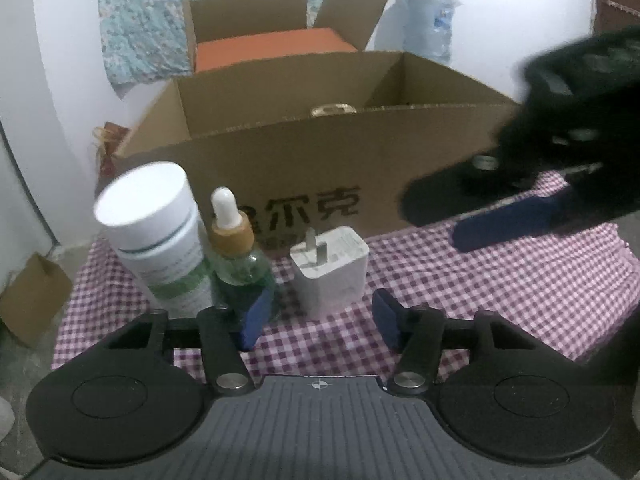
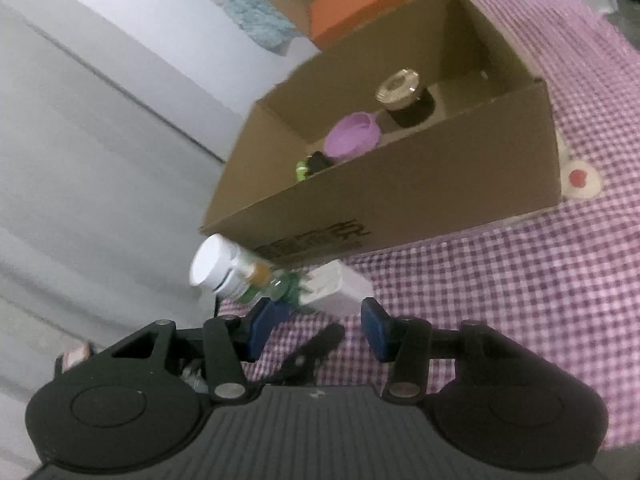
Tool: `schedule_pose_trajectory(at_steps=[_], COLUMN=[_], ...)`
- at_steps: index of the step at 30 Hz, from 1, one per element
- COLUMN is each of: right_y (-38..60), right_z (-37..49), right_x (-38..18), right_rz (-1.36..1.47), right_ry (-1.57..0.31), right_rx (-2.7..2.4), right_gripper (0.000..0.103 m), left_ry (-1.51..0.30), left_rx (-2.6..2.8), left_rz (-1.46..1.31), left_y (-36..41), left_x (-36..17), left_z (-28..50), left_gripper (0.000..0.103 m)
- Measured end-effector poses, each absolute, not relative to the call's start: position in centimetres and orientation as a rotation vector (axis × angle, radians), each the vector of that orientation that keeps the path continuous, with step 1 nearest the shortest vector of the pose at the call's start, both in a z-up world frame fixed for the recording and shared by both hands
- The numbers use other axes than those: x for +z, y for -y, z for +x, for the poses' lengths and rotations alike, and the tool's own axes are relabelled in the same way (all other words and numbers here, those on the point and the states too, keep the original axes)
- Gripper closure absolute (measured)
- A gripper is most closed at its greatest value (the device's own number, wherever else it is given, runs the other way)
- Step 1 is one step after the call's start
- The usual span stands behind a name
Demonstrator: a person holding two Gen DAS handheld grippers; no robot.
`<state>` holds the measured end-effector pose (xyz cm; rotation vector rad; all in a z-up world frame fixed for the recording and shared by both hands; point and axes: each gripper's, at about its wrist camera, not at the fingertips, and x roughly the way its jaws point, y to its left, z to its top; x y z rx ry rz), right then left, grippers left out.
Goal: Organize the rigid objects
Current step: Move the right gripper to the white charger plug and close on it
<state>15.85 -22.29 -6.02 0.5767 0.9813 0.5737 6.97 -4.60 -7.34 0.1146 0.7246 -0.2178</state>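
My left gripper (image 1: 320,316) sits low over the checked cloth, open, with a white plug charger (image 1: 328,268) standing just ahead between its blue pads (image 1: 256,320), untouched by them. Left of the charger stand a green glass dropper bottle (image 1: 236,256) and a white jar with a green label (image 1: 156,232). My right gripper (image 2: 319,330) is open and holds nothing; it hovers blurred at the right (image 1: 448,220). From it I see the same white jar (image 2: 216,268) and charger (image 2: 340,288) in front of the open cardboard box (image 2: 380,196).
The cardboard box (image 1: 320,160) holds a black jar with a gold lid (image 2: 404,98), a purple-lidded pot (image 2: 352,138) and a small black and green item (image 2: 312,164). An orange box (image 1: 272,48) stands behind. A round disc with a red dot (image 2: 578,178) lies right of the box.
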Motion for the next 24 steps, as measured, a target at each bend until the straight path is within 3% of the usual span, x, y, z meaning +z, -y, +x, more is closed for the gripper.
schedule_pose_trajectory(at_steps=[15,24], right_y=[20.5,20.8], right_z=[20.0,19.6], right_x=[-9.8,-10.3], right_rz=[0.633,0.656], right_ry=[-1.053,-1.073], right_rx=[0.529,0.533], right_gripper=[0.065,0.070], left_ry=[-0.753,-0.755], left_rx=[-0.235,-0.283], left_rz=[0.106,0.102], left_y=[4.9,5.6], left_x=[-8.8,-9.0], left_z=[9.2,9.5], left_gripper=[0.060,0.062])
